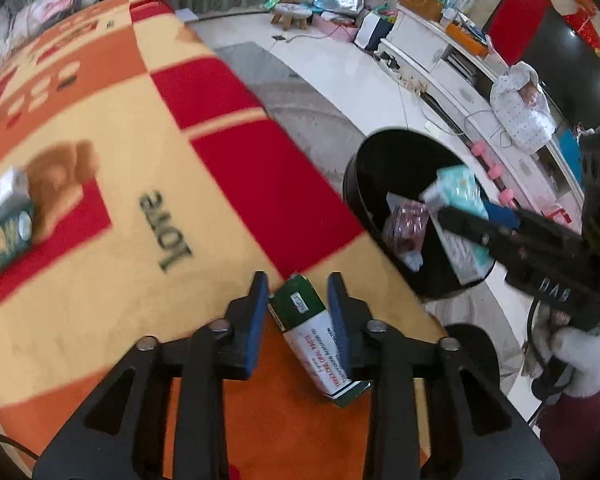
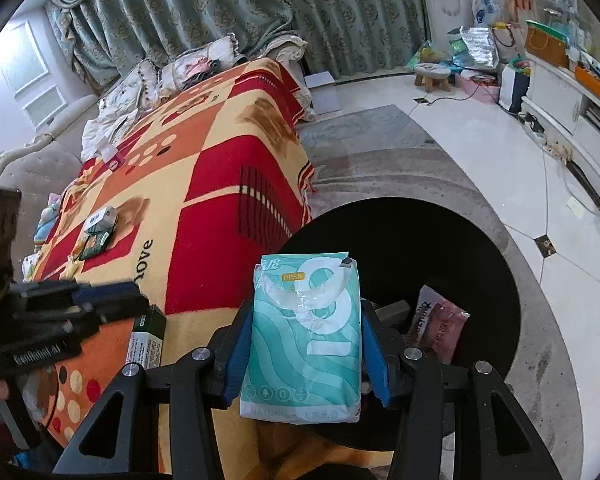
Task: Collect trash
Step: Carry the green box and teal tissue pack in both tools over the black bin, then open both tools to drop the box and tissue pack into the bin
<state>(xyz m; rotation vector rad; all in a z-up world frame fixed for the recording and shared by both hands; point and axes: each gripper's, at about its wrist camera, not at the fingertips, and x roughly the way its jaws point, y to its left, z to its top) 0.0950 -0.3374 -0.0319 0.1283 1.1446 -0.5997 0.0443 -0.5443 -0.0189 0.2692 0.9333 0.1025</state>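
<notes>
- In the left wrist view, the left gripper (image 1: 298,300) hung low over the blanket (image 1: 132,168), its blue-padded fingers spread.
- A green and white box (image 1: 314,332) lay on the blanket between those fingers, closer to the right one; whether either pad touched it could not be told.
- Two more small boxes (image 1: 6,220) lay together on the blanket, well apart at the far left.
- The black bin (image 1: 358,192) stood on the floor just beside the blanket's edge, with a pink wrapper (image 1: 406,226) inside.
- The right gripper (image 1: 452,216) reached over the bin from the right, held by a white-gloved hand (image 1: 580,354), pinching a teal tissue pack (image 1: 458,192) above the opening.

- In the right wrist view, the right gripper (image 2: 306,344) was clamped on the teal tissue pack (image 2: 306,336), one blue pad pressed against each long side.
- The pack sat upright over the near rim of the black bin (image 2: 480,240).
- The pink wrapper (image 2: 438,326) leaned inside the bin, to the right of the pack.
- The left gripper (image 2: 112,300) showed at the left edge, over the green and white box (image 2: 148,340) on the blanket (image 2: 228,168).
- The two small boxes (image 2: 96,232) lay farther up the blanket.
</notes>
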